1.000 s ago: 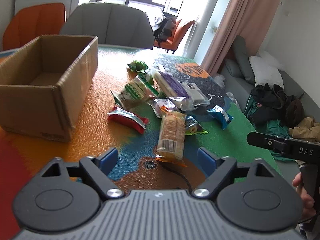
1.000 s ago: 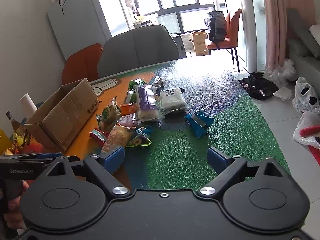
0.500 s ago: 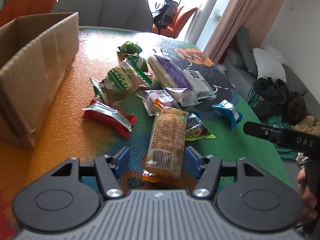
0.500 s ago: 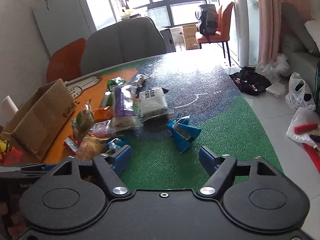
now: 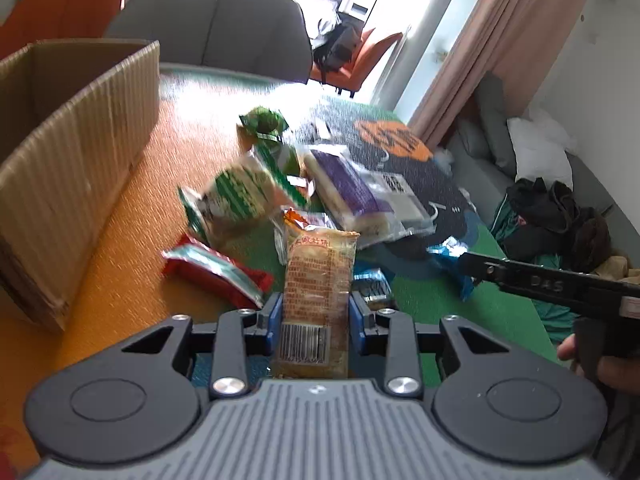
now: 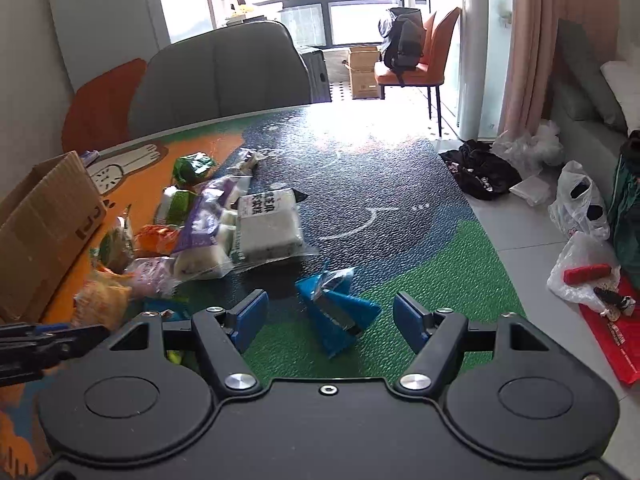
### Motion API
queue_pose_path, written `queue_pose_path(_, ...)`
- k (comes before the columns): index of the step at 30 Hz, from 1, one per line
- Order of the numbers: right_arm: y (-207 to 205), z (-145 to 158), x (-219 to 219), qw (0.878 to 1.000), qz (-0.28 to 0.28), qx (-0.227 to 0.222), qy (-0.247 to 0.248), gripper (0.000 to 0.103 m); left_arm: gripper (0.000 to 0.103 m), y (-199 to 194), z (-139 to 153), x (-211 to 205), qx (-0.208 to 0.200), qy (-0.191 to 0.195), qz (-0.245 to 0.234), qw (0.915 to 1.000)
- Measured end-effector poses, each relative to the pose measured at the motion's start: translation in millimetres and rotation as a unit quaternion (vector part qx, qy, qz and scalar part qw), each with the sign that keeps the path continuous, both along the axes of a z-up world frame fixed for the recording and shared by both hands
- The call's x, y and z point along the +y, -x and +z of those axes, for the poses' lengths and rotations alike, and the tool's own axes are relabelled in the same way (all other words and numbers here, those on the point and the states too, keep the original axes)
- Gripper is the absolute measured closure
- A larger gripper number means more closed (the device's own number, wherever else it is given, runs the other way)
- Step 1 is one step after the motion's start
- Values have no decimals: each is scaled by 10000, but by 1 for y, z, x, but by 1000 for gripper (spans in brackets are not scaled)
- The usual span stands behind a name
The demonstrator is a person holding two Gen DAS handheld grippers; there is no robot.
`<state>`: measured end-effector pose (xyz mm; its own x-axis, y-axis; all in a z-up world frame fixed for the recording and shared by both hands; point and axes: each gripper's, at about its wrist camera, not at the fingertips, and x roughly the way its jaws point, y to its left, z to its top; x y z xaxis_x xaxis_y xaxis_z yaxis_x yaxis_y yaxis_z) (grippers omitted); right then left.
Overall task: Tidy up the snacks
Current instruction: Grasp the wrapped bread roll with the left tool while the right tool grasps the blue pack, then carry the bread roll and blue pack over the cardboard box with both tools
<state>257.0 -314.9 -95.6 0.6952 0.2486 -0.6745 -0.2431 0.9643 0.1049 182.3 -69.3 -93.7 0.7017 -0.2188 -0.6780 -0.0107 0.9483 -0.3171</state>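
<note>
Orange snack pack [image 5: 318, 280] clamped in left gripper [image 5: 316, 322]; right gripper [image 6: 330, 316] agape

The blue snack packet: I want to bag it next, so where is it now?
In the right wrist view the blue snack packet lies on the green part of the table mat, between the open right tongs, near the white cake pack.

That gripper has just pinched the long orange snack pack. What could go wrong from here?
1. The left gripper holds the orange snack pack only near its barcode end, so the long free end could sag or slip out on the way to the cardboard box.
2. The squeeze might crush what is inside.
3. The open right gripper hovers by the blue packet, near the left one; the two could bump.
</note>
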Motion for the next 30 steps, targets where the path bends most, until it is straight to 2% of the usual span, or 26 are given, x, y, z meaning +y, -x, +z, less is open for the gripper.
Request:
queue_pose_path(7, -14, -9, 6, 9998, -44, 60, 194, 33, 70, -1, 8, 10, -108, -62, 154, 9998)
queue_pose_path(8, -15, -10, 8, 9997, -21, 82, 209, 36, 70, -2, 8, 11, -108, -75, 183, 9997)
queue_pose_path(9, -15, -12, 9, 9997, 0, 99, 236, 41, 70, -2, 8, 12, -111, -83, 203, 9997)
queue_pose_path(10, -17, -14, 11, 9995, 23, 132, 294, 57, 70, -3, 8, 12, -116, -86, 210, 9997)
queue_pose_path(11, -18, -17, 12, 9991, 14, 196, 374, 65, 70, -3, 8, 12, -120, -83, 213, 9997)
queue_pose_path(17, -9, -13, 9, 9996, 118, 144, 220, 68, 70, -1, 8, 15, -124, -13, 215, 9997)
queue_pose_path(30, 22, 25, 26, 9992, 316, -217, -91, 68, 70, 19, 31, 25, -410, -36, 177, 9990)
